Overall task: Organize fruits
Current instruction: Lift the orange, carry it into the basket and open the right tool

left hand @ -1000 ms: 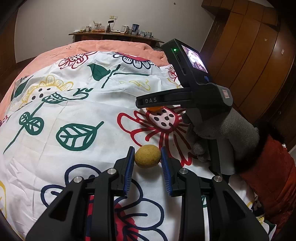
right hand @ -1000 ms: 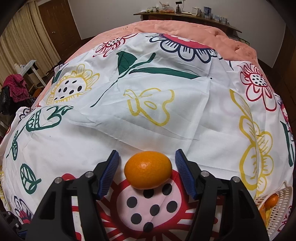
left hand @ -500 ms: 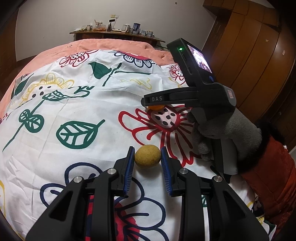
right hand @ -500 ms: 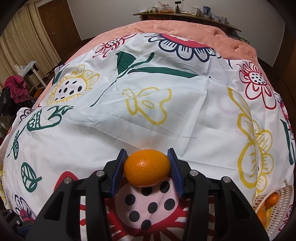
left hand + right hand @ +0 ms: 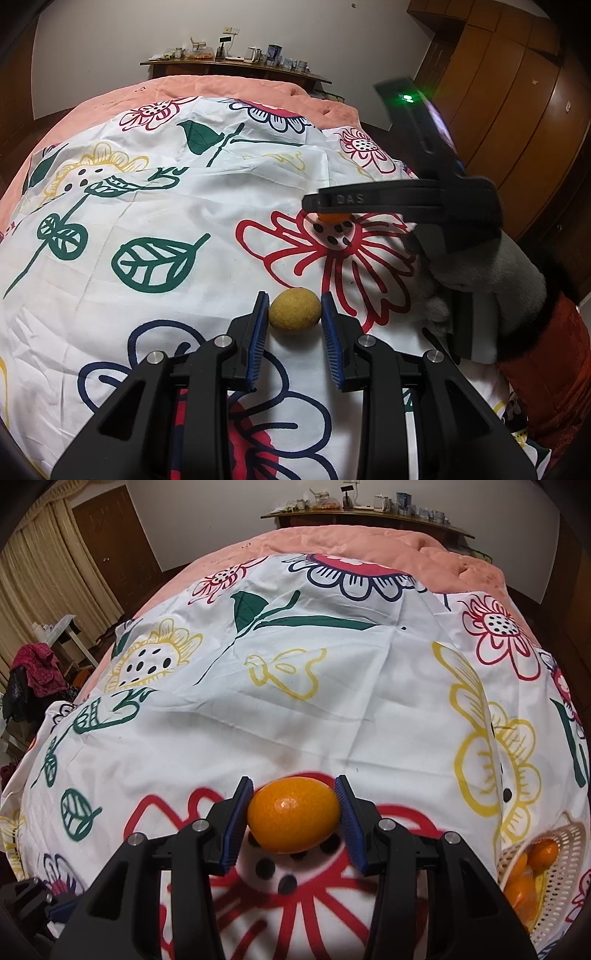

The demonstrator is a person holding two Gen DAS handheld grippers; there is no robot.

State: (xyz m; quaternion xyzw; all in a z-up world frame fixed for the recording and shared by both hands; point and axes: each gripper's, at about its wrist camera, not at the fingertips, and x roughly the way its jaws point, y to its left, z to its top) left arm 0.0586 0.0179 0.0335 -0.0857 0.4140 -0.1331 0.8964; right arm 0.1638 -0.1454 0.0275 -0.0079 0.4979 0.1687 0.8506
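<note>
Since a second ago your right gripper (image 5: 294,812) has drawn its blue pads together from well apart until both press the sides of the orange fruit (image 5: 293,819); half a second ago they already touched it. The red flower print beneath the fruit now blurs, which suggests the fruit is leaving the floral cloth (image 5: 332,709), though you cannot be sure it is clear of it.

Your left gripper (image 5: 294,314) has kept its place and spacing. Its pads stand on either side of the yellow-brown fruit (image 5: 294,309), which rests on the cloth; a thin gap shows on each side, so you bracket it without clamping it, and the jaws are about as close as they get.

The basket (image 5: 569,849), already holding orange fruits, lies tipped at the lower right of the right wrist view.

Risks from here:
- The orange fruit is smooth, rounded and gripped near its widest part; a quick swing toward the basket could roll it out of the pads.
- Squeezing harder could bruise it.
- The tipped basket may spill if you drop the fruit against its rim.
- The soft bedding lets a nudged yellow-brown fruit roll away.
</note>
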